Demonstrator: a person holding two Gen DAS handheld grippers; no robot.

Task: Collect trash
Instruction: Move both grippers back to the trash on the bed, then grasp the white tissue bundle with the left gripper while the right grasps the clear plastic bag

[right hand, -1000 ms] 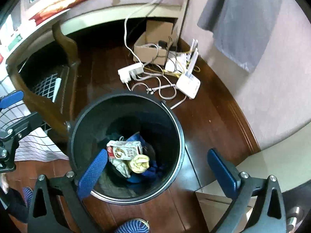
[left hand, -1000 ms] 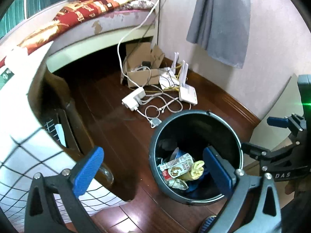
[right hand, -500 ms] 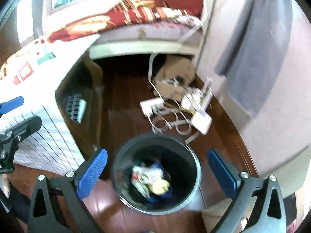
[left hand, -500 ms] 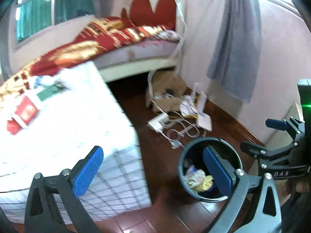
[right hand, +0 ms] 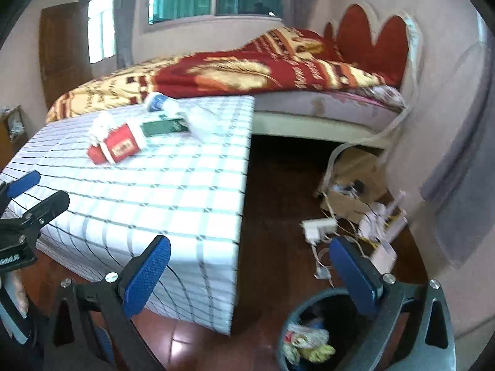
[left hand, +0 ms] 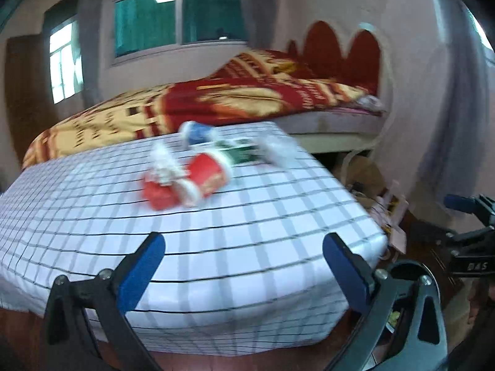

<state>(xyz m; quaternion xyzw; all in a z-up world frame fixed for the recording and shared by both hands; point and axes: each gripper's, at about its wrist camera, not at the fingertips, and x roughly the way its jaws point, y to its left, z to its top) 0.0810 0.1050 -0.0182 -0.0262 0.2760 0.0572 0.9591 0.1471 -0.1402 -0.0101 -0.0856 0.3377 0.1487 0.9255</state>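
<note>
Only rightward: trash bin contents.

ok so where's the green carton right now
In the right wrist view, the green carton lies flat on the checked tablecloth, far side near the bed, between the red cup and a crumpled white wrapper.

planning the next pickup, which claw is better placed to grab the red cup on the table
Left, probably. The left claw is open, over the table, with the red cup straight ahead. The right claw is open too but off the table's corner, nearer the bin.
</note>
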